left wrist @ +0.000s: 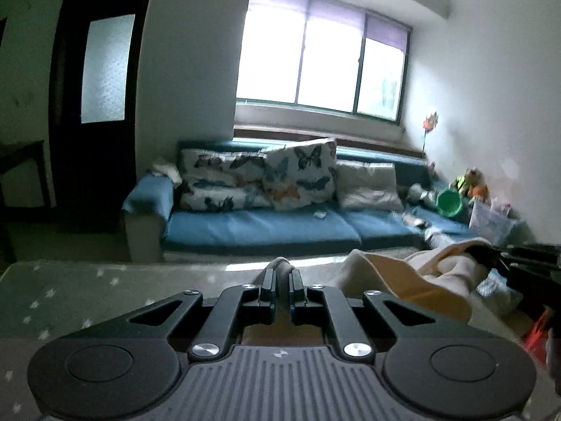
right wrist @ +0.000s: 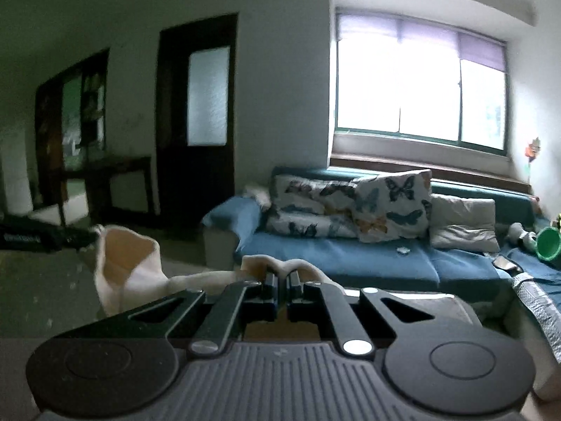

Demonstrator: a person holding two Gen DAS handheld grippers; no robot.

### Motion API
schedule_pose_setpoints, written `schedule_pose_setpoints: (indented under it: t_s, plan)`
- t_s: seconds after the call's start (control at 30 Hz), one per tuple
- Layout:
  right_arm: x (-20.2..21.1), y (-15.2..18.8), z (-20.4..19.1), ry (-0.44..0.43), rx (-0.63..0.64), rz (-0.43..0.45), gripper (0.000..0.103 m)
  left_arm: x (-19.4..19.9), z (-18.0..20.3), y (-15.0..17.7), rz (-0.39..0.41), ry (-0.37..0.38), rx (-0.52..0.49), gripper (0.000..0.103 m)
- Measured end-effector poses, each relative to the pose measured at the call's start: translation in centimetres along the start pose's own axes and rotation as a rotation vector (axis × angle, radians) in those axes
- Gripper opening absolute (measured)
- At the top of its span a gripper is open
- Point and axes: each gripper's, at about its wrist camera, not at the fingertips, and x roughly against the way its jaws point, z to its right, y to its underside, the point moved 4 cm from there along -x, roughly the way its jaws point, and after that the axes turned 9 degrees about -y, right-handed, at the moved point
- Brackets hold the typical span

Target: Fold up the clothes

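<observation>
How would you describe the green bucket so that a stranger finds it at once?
Start at the long blue sofa under the bright window and follow the seat to its right end. There, a round green plastic bucket lies tipped on its side beside soft toys. It is the only bright green, open-mouthed thing there.

Both wrist views looked forward along their fingers, slightly downward, and shared the distant blue sofa [left wrist: 259, 226] [right wrist: 336, 256] and window [left wrist: 326, 66] [right wrist: 420, 84].

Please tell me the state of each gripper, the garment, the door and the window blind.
left gripper: shut on cream garment
right gripper: shut on the garment
cream garment: lifted, bunched, unfolded, slung between both grippers
dark door: closed
purple blind: mostly raised
</observation>
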Motion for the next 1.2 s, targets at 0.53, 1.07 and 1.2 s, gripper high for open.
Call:
schedule_pose_setpoints:
  t_s: [0.53,1.07,1.2]
  plan:
    - [8.6,13.8,-4.3,-0.097,0.077,-0.302,0.003,6.0,3.0,16.5,-0.255,0.163,-0.062,0.008]
    - [11.5,18.1,-5.4,-0.133,0.171,-0.511,0.022,6.6,0.7,17.9,-0.306,0.140,-0.094,0.025]
    - [11.1,17.1,-4.4,-0.129,0.158,-0.501,0.024,5.7,0.8,16.5,-0.278,0.132,-0.094,0.025]
